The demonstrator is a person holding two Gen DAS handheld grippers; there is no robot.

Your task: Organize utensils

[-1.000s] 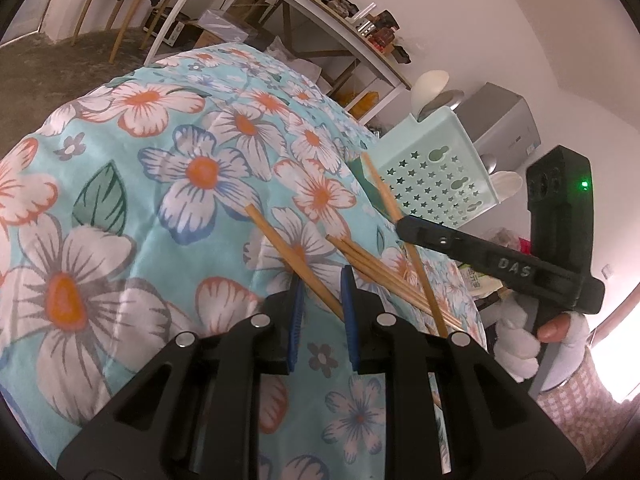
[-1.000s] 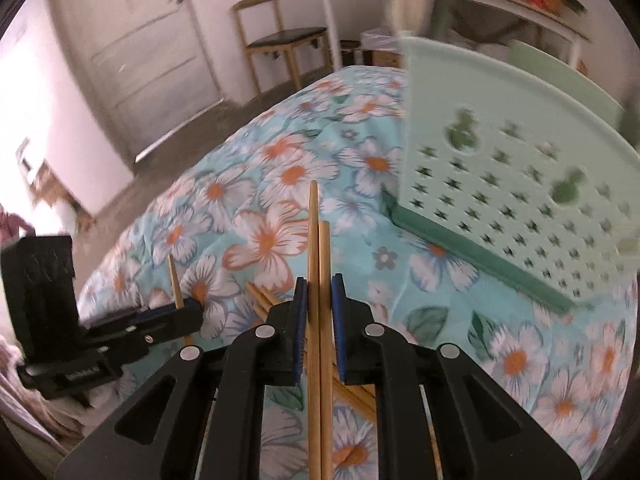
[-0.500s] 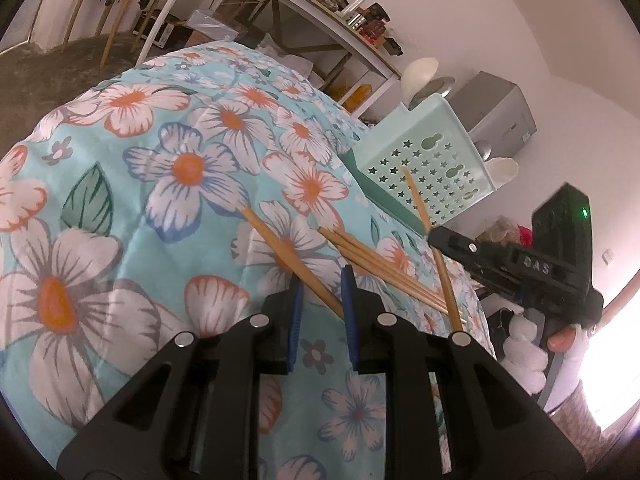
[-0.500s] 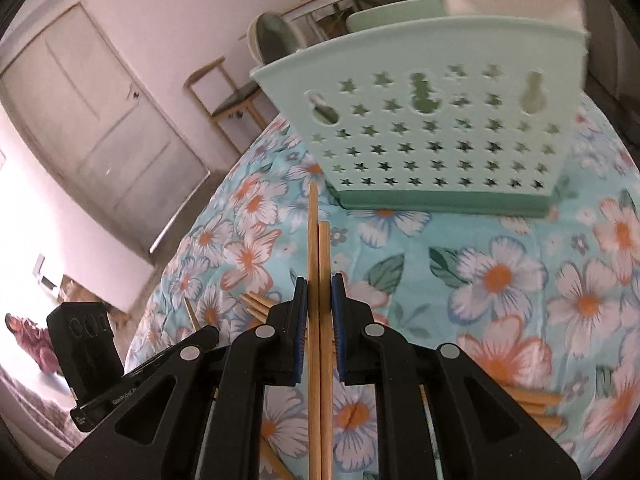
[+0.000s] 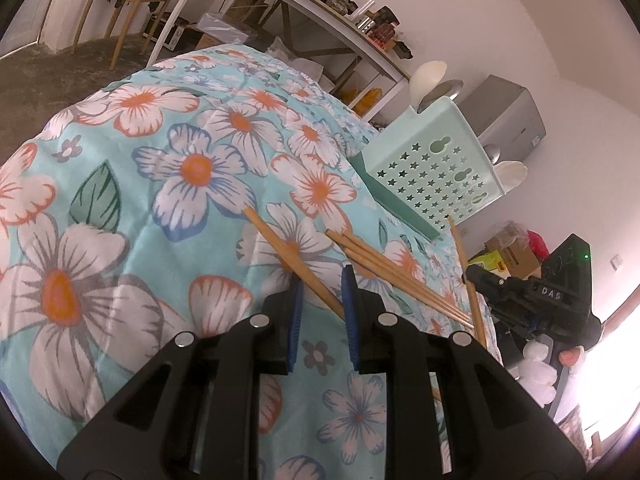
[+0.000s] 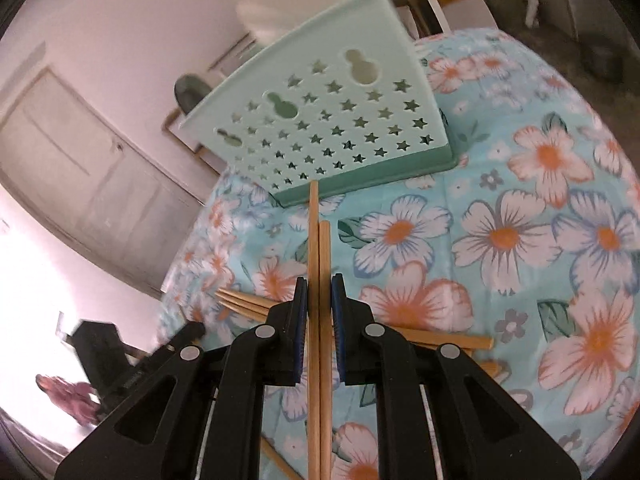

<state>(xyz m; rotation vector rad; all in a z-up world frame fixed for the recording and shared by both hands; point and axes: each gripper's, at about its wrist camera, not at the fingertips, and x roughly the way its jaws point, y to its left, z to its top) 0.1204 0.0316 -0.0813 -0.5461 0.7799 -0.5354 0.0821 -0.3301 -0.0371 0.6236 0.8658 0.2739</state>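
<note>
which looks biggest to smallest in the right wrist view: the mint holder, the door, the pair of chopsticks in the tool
1. Mint holder: covers the widest area of the frame.
2. Door: slightly smaller in view, though it is far off and really larger.
3. Pair of chopsticks: long but thin, and enlarged by nearness to the camera.
</note>
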